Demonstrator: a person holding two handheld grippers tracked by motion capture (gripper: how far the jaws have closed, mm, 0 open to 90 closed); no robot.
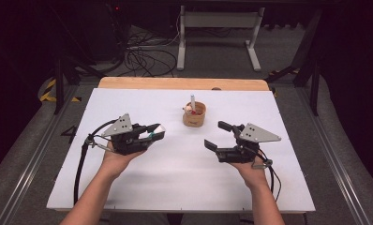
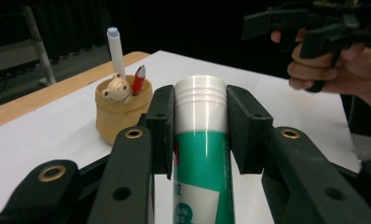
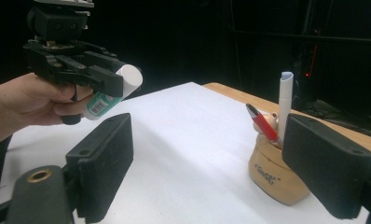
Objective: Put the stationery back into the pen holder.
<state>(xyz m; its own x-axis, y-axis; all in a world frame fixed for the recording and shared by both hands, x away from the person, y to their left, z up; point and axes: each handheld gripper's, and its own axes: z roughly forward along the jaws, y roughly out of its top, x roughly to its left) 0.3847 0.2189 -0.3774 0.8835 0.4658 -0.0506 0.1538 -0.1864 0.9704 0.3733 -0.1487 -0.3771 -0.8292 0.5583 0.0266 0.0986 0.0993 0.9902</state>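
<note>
Glue stick clamped between the left tongs, cap foremost.

The pen cup stands on the table, pens in it.

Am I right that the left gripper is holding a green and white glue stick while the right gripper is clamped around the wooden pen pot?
Not quite. The left gripper does hold the green and white glue stick, but the right gripper holds nothing: the right gripper view shows its fingers spread open, and the high view shows it apart from the wooden pen pot, which stands free on the table.
</note>
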